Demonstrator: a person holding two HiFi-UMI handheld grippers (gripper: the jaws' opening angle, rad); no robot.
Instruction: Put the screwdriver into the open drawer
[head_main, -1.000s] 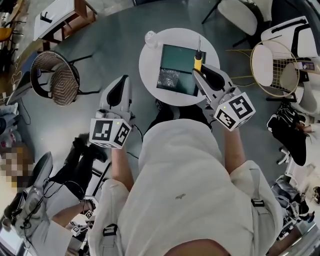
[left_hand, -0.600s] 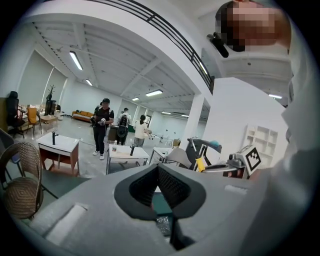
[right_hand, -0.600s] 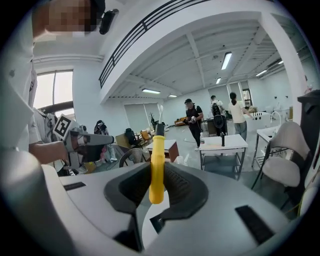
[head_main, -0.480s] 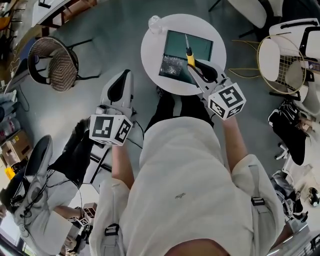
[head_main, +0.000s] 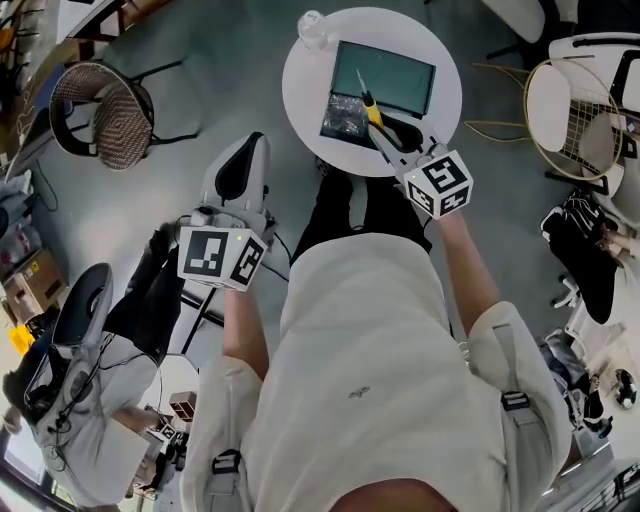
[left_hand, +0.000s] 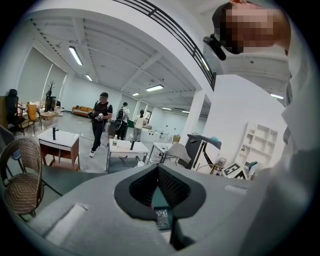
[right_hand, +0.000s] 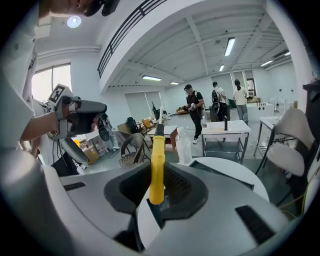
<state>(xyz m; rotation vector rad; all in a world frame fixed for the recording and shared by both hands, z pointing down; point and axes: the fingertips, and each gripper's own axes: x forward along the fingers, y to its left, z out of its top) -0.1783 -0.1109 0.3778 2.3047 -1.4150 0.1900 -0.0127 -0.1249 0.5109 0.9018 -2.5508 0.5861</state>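
Our right claw (right_hand: 157, 192) is clamped on the yellow handle of the screwdriver (right_hand: 157, 162), and the shaft points away from us. The tool hangs over the near left corner of the drawer (head_main: 385, 78), not yet inside it.

To do this step well, we judge we should:
- carry the screwdriver on over the drawer's middle;
- lower and level it until it lies along the drawer's floor;
- only then part the jaws, so it cannot bounce over the rim.

A bag of small parts (head_main: 345, 118) sits at the drawer's near left corner. We cannot tell whether it is inside, so we would keep clear of it.

Our left claw (head_main: 250, 148) is held well off to the near left of the drawer, jaws together on nothing.

The drawer rests on a round white table (head_main: 440, 110), with a clear bottle (head_main: 311, 27) past its far left corner. Round about are a grey floor, a wicker chair (head_main: 108, 120) far left of the drawer and a wire chair (head_main: 565, 110) to its right.
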